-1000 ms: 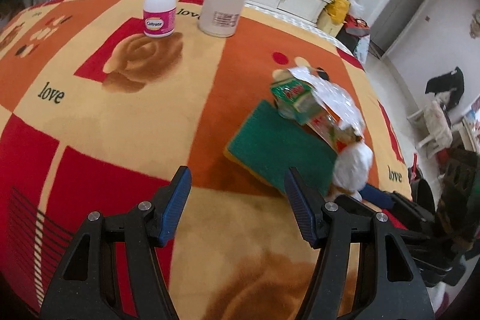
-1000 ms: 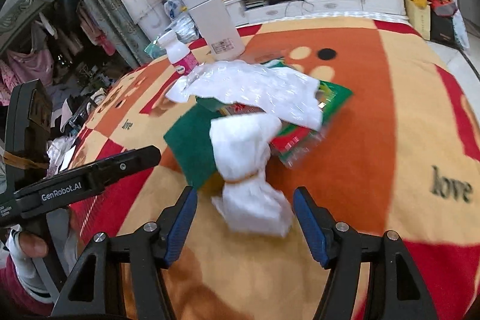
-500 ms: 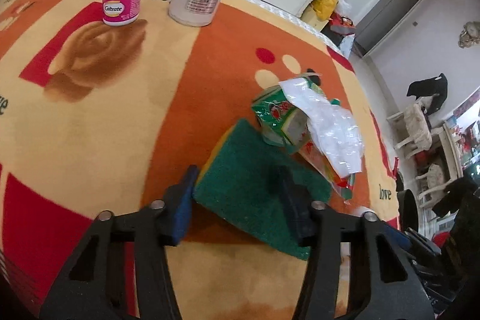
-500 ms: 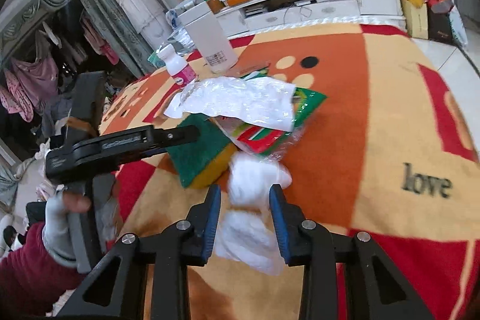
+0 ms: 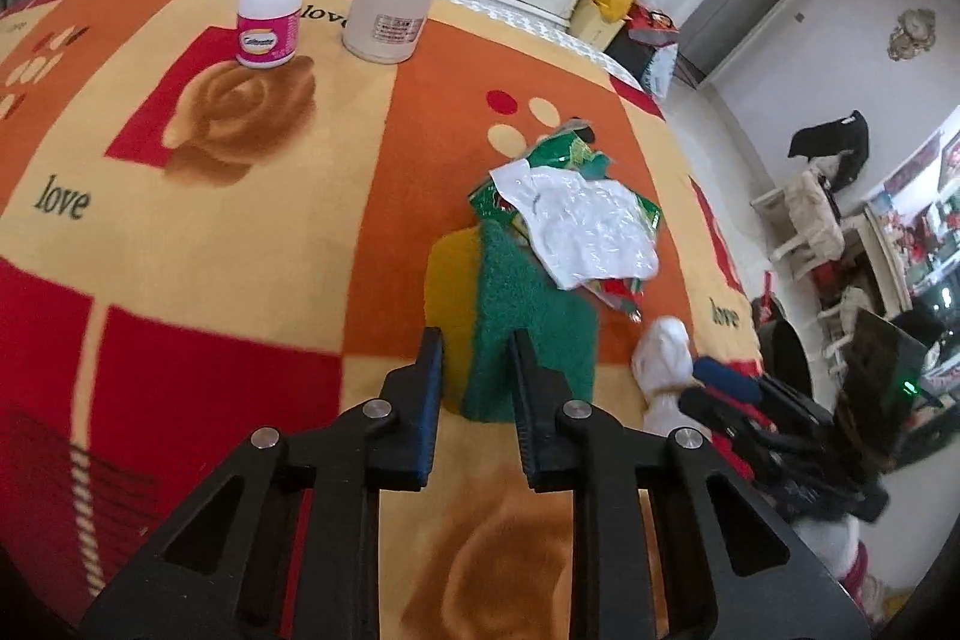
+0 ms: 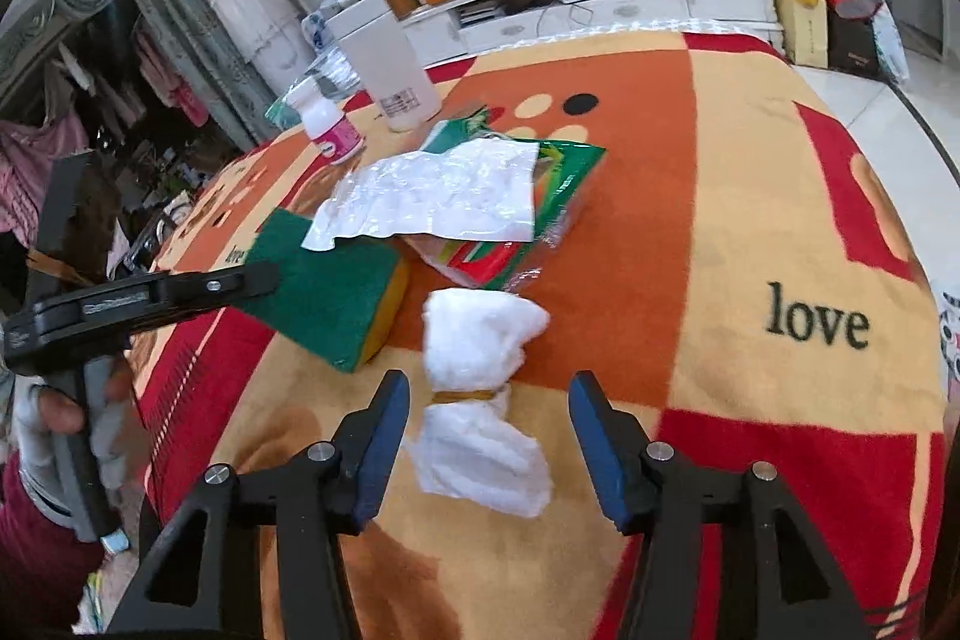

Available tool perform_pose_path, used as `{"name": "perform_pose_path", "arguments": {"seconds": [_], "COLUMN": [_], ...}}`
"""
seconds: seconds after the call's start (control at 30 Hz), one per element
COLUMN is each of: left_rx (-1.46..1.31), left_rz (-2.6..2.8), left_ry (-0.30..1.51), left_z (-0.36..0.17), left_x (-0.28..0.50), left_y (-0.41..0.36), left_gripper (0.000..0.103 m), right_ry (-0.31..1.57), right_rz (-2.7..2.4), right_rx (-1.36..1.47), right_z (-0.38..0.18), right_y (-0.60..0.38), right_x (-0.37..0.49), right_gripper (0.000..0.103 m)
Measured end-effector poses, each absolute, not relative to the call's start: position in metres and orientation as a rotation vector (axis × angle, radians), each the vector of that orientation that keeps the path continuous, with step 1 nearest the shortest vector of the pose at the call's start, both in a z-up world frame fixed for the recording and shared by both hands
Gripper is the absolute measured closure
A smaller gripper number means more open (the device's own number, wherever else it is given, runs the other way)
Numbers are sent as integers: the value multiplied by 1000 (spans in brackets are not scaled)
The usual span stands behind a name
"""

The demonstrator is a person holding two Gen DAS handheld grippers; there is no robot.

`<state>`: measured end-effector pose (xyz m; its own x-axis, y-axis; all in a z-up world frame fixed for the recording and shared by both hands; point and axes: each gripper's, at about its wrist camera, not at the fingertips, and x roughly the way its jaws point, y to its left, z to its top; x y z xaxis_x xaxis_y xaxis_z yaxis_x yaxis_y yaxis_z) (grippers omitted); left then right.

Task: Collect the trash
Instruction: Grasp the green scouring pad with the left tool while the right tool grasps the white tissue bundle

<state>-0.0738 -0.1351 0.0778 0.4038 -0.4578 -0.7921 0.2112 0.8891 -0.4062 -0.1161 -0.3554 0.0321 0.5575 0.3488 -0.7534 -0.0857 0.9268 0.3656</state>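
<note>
Left jaws closing on one sponge (image 5: 528, 304); right jaws opening around one tissue bundle (image 6: 480, 400).

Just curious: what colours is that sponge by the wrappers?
The sponge is green on top, yellow beneath, clearest from the right wrist view.

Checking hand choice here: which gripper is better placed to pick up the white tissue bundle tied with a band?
Right. The right gripper straddles the white tissue bundle, its jaws opening without touching it. The left gripper is closing on the green and yellow sponge.
</note>
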Motion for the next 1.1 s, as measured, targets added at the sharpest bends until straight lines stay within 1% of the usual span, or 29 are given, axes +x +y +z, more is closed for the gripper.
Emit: {"name": "perform_pose_path", "arguments": {"seconds": [0.1,0.23,0.33,0.4,0.43,0.5,0.57,0.7,0.9,0.97,1.1], "left_rx": [-294,-256,-153,-93,-99,-163,-244,-295,-277,-302,-408], "left_rz": [-440,-529,-634,-595,-584,-552,-500,-416,-231,-196,-150], "left_ry": [1103,1170,1258,1254,1251,1231,1207,1169,1103,1097,1098], "left_z": [82,80,72,68,67,62,56,56,74,72,62], "left_x": [-86,-97,-103,-101,-100,-90,-81,-80,-115,-126,-137], "left_y": [-112,-102,-104,-105,-105,-102,-99,-96,-90,-87,-92], "left_gripper": [85,85,84,82,80,70,49,48,47,42,40], "right_ry": [955,966,978,978,975,968,965,962,949,947,944], "right_rz": [275,266,261,259,255,250,244,244,251,255,269], "right_rx": [284,256,246,240,237,232,224,192,178,176,187], "right_z": [31,25,19,17,16,15,16,16,15,15,15], "right_y": [-348,-339,-334,-332,-330,-329,-328,-325,-326,-326,-328], "right_x": [-114,-106,-98,-94,-92,-91,-89,-89,-91,-91,-92], "right_gripper": [50,50,50,50,50,50,50,50,50,50,52]}}
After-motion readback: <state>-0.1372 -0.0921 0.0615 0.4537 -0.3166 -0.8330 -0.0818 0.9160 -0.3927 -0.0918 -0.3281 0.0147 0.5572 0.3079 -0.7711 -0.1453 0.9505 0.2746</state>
